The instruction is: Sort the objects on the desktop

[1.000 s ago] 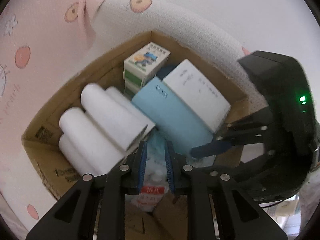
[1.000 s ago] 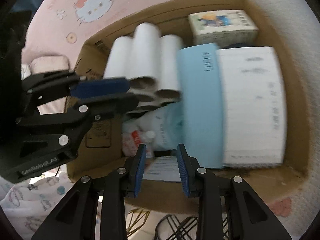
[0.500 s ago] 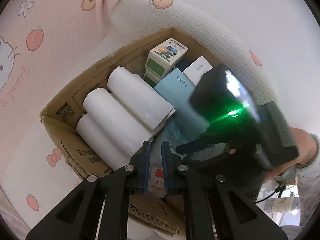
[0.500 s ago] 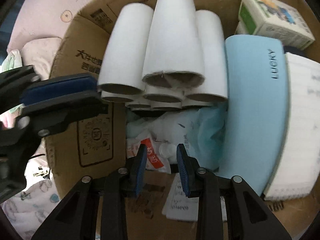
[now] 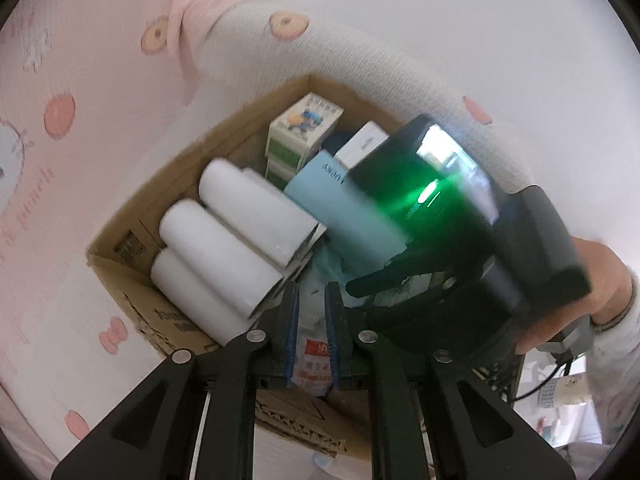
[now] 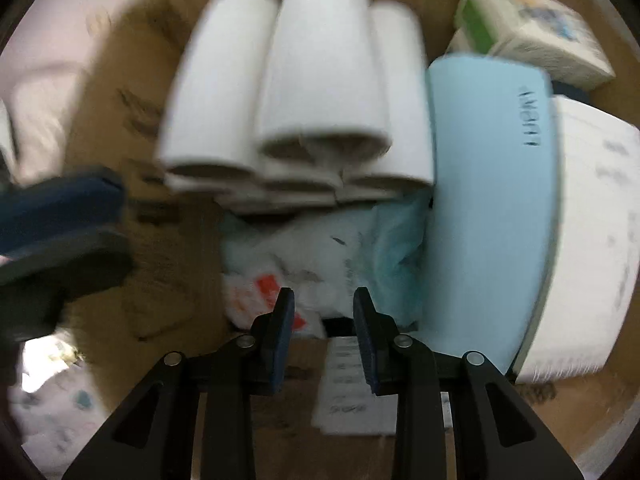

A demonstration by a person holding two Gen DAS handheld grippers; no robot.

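Two blue pads of the right gripper (image 6: 323, 334) are held spread and empty, and just ahead of them, partly between their tips, a crumpled plastic packet with red print (image 6: 280, 296) is seen low in the cardboard box (image 6: 132, 128). Beyond it white paper rolls (image 6: 320, 88) are stacked, long axes pointing away; to the right a light-blue case (image 6: 488, 220) lies lengthwise. The left gripper (image 5: 311, 334), narrowly parted, is judged farther off, outside the box wall.

Cardboard box (image 5: 132, 298) on pink bedding (image 5: 80, 128)
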